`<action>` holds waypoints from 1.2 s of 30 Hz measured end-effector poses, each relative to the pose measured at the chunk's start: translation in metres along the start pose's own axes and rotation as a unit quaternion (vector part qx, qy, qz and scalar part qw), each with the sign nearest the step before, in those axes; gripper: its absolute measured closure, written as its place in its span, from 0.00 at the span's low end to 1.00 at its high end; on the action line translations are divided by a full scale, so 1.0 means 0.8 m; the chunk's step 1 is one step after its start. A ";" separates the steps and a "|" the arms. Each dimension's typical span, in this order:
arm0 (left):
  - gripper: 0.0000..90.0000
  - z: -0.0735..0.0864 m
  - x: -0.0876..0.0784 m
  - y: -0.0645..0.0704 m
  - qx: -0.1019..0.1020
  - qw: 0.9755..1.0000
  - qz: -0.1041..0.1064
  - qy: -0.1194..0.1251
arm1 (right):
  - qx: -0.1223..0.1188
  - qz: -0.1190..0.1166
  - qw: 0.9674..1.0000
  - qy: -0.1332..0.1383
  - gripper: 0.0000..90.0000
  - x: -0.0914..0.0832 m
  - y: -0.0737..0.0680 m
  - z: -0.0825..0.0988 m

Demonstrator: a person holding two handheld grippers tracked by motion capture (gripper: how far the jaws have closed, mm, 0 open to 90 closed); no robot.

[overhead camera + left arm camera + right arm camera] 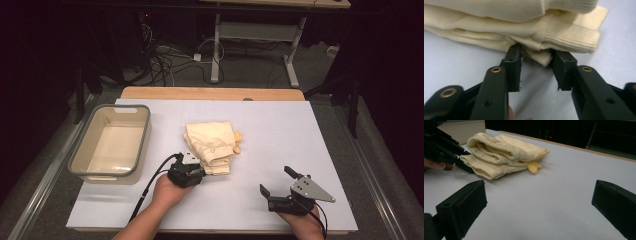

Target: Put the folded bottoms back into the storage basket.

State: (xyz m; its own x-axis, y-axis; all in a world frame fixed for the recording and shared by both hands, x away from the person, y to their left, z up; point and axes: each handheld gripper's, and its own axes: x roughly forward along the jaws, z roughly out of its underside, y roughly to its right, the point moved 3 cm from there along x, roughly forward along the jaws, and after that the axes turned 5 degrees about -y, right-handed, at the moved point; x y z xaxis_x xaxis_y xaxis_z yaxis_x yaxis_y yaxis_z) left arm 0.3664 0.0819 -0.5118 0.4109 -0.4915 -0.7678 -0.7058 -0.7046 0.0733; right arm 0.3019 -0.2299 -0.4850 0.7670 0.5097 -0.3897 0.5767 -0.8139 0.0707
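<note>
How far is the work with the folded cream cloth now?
Done: the cream garment lies folded on the white board. In hand: the left gripper brackets its near edge, not clearly pinching. Left: lifting it, perhaps into the empty tub; the right gripper waits open.

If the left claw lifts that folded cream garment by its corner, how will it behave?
The folded cream garment looks soft and layered, so it would probably droop and unfold. Its ribbed hem should grip well between the pads. It seems light; pushed, it would likely bunch rather than slide.
</note>
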 end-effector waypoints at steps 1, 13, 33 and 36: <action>0.72 0.000 0.000 0.000 0.003 1.000 0.000 0.000 | 0.000 0.000 1.000 0.000 0.01 0.000 0.000 0.000; 0.85 0.004 -0.007 0.006 0.023 1.000 0.005 0.005 | -0.002 0.001 1.000 0.002 0.01 -0.002 0.000 0.000; 0.80 0.069 -0.064 -0.032 -0.007 1.000 0.010 0.001 | -0.002 0.003 1.000 -0.001 0.01 -0.002 -0.002 0.001; 0.60 0.065 -0.060 -0.033 -0.024 1.000 0.009 0.009 | -0.001 0.004 1.000 -0.003 0.01 -0.001 -0.003 0.002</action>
State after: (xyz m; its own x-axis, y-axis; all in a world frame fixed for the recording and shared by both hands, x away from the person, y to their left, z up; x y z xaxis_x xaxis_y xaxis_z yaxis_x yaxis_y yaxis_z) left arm 0.3355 0.1509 -0.5096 0.4092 -0.5132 -0.7544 -0.6849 -0.7191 0.1177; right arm 0.2994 -0.2287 -0.4859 0.7700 0.5020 -0.3938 0.5715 -0.8171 0.0759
